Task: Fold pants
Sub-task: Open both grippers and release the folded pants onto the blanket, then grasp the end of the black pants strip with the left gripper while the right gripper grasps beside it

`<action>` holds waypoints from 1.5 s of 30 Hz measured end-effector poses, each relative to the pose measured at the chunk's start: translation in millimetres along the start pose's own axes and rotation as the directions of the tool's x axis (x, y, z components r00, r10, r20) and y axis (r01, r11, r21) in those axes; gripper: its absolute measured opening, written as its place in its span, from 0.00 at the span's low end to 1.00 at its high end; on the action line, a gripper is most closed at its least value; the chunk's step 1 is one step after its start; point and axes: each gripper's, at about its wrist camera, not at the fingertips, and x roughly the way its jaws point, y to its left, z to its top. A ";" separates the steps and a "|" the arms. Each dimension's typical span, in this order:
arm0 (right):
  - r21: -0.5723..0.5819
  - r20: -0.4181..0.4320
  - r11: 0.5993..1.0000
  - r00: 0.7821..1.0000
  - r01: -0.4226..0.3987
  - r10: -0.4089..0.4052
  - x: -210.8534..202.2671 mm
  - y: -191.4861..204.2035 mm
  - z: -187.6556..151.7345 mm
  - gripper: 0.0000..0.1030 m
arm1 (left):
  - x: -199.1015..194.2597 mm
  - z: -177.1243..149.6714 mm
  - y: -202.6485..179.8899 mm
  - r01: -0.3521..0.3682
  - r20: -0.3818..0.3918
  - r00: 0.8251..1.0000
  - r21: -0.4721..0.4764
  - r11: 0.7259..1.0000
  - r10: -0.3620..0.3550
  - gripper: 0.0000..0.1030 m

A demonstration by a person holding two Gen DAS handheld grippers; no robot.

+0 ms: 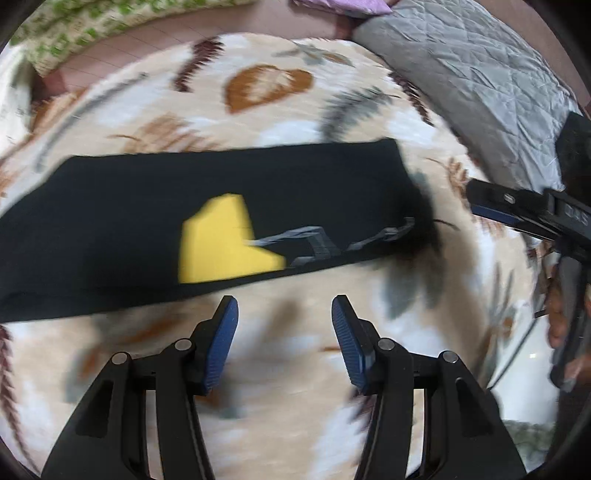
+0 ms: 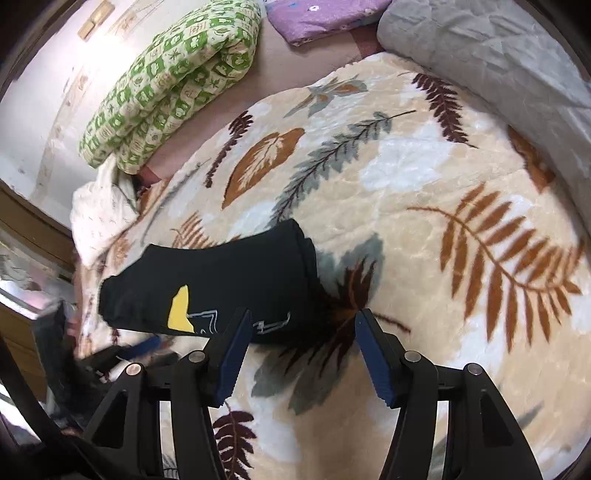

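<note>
As the pants (image 1: 207, 206) lie folded, long axis left-right | left tongs (image 1: 284, 339) spread, empty | right tongs (image 2: 303, 354) likewise

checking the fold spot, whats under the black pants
The black pants lie folded flat on the leaf-print blanket, which shows all around them. The patch of blanket directly beneath is covered, so anything there cannot be seen.

A bed (image 2: 280, 79) carries a cream leaf-patterned blanket (image 2: 424, 206). On the blanket lie folded black pants (image 2: 229, 273) with a yellow patch. A green quilt (image 2: 173, 81), purple cloth (image 2: 317, 18) and grey quilt (image 2: 498, 62) lie around it.
</note>
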 end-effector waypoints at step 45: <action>-0.084 -0.316 0.876 0.846 -0.476 0.429 105.5 -4.4 87.3 0.25 | 42.5 13.5 -61.4 0.028 0.045 0.999 -0.312 0.950 -0.014 0.52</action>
